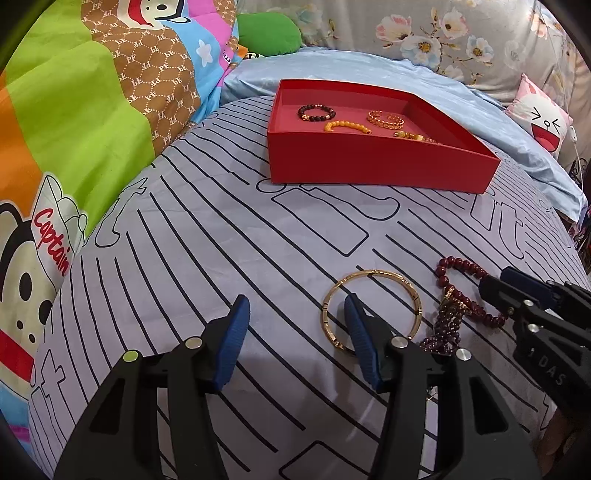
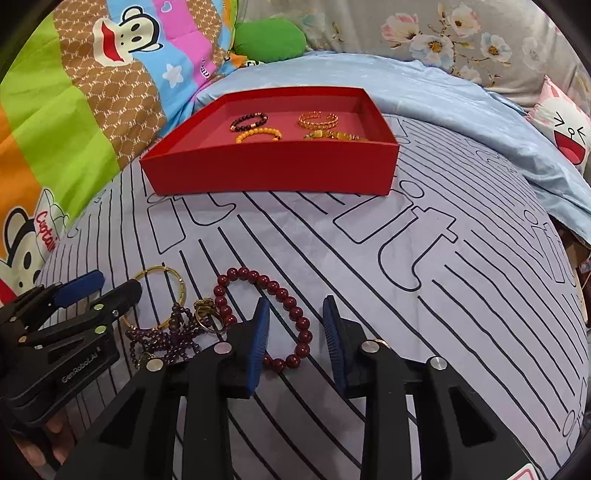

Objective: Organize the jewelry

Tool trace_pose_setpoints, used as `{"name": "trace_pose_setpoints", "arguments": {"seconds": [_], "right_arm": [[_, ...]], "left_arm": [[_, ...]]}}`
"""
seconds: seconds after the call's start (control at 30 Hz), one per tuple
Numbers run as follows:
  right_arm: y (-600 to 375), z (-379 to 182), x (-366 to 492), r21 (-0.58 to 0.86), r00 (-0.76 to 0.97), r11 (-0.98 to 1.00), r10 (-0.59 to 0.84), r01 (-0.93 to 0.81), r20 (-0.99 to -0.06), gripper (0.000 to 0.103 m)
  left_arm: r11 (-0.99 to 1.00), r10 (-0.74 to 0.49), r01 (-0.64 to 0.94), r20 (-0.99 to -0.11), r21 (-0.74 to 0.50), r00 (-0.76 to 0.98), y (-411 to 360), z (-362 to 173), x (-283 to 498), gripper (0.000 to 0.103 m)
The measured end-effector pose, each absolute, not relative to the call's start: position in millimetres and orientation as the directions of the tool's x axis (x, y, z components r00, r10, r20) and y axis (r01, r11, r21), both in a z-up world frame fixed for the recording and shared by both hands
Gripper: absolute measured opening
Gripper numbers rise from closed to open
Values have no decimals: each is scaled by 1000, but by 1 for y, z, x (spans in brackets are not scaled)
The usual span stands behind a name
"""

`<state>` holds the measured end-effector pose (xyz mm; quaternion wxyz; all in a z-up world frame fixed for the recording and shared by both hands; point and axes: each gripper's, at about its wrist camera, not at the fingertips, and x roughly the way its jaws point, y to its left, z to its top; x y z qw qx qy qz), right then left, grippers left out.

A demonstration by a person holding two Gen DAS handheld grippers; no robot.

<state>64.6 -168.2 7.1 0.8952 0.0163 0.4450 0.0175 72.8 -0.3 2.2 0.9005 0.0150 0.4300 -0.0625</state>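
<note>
A gold bangle lies on the striped bedsheet. My left gripper is open over it, one fingertip inside the ring and the bangle's left rim between the fingers. Beside it lies a dark red bead bracelet. My right gripper straddles that bracelet's right side with its pads apart from the beads, so it is open. A tangle of purple beads with a gold ornament lies between the two bracelets. The red box further back holds several bracelets.
A colourful cartoon quilt is heaped at the left. A light blue cover and a floral pillow lie behind the box. A pink cartoon cushion sits at the far right. The bed's edge drops off at the right.
</note>
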Motion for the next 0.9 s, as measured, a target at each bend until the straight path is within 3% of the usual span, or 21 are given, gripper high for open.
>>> {"name": "trace_pose_setpoints", "arguments": {"seconds": [0.2,0.5,0.8,0.9], "right_arm": [[-165,7,63,15,611,1000,25,-21,-791,11],[-170,6,49,49,613,999,34,8,-789,8],[-172,6,45,68,613,998,45,15,-789,8],[-172,6,44,75,613,997,49,17,-789,8]], "left_arm": [[992,-97,125,-777,-24,622,-1,2,73,51],[992,-92,129,-777,-13,622,-3,2,73,50],[985,-113,170,-773,-7,624,-10,4,71,30],[985,-116,169,-772,-11,625,-9,4,71,17]]}}
